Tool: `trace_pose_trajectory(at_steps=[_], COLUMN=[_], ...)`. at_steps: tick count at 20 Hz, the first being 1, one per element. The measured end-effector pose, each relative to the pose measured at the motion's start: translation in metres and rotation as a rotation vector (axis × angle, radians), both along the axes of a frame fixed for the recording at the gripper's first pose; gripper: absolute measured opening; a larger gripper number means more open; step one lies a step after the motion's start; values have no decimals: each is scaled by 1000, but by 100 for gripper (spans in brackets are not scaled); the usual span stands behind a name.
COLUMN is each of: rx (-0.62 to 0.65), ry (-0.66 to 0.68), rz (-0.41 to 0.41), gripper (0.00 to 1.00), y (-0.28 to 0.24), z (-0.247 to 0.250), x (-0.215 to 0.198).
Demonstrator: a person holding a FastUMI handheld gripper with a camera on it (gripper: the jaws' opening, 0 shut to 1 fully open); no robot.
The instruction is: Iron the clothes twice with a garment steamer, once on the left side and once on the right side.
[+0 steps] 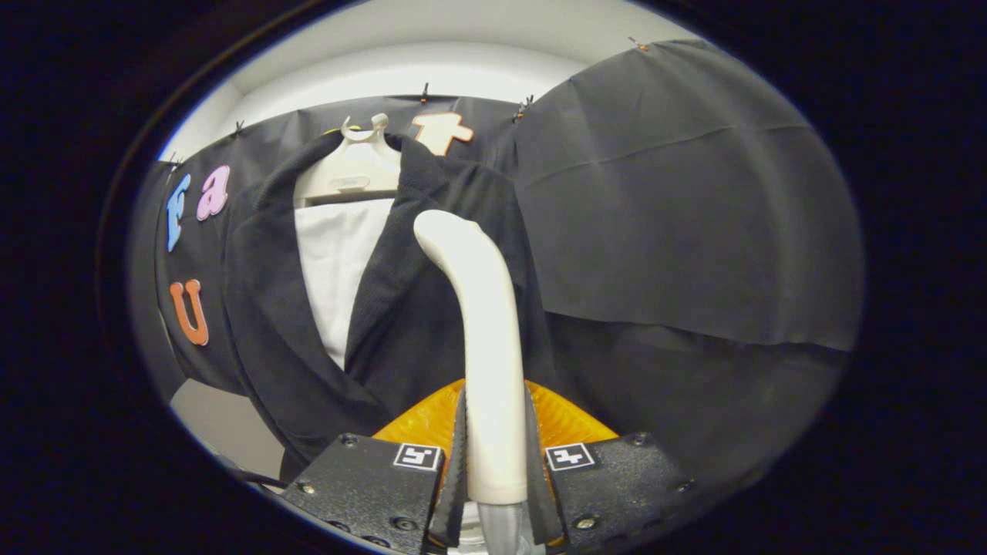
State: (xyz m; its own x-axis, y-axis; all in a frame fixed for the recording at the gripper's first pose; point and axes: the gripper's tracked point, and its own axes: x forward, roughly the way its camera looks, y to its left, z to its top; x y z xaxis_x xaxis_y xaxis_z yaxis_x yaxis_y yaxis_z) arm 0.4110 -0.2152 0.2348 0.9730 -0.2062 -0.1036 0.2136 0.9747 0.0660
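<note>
Steamer point(484, 339): in the gripper view, its white handle stands upright between the two fingers of the gripper point(493, 462), which are clenched on it from both sides. The curved head of the steamer lies against, or just in front of, the upper part of the dark jacket point(409, 308); contact cannot be told. An orange part point(420, 420) of the steamer shows just behind the fingers. The jacket hangs open on a white hanger point(351, 173) against the black cloth wall point(678, 193) of the booth, with a white shirt point(335, 270) under it between the lapels. The steamer head sits on the jacket panel to the right of the shirt opening, near its upper edge.

Progress, as a judgement: one pass appears to be in hand or about to begin at the top of this panel. Whether any pass is complete cannot be read, and the other panel looks untouched.

Hidden or unclear: the steamer's face and any steam, its lower body and hose, the jacket's hem and sleeves.
</note>
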Motion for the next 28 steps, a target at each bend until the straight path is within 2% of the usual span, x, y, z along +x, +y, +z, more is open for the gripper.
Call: trace_pose_trajectory(at_steps=[10, 28], rx=[-54, -55], ry=[83, 263], rz=[-2, -10], gripper=[36, 36], y=[18, 27], z=[-48, -155], x=[-11, -24])
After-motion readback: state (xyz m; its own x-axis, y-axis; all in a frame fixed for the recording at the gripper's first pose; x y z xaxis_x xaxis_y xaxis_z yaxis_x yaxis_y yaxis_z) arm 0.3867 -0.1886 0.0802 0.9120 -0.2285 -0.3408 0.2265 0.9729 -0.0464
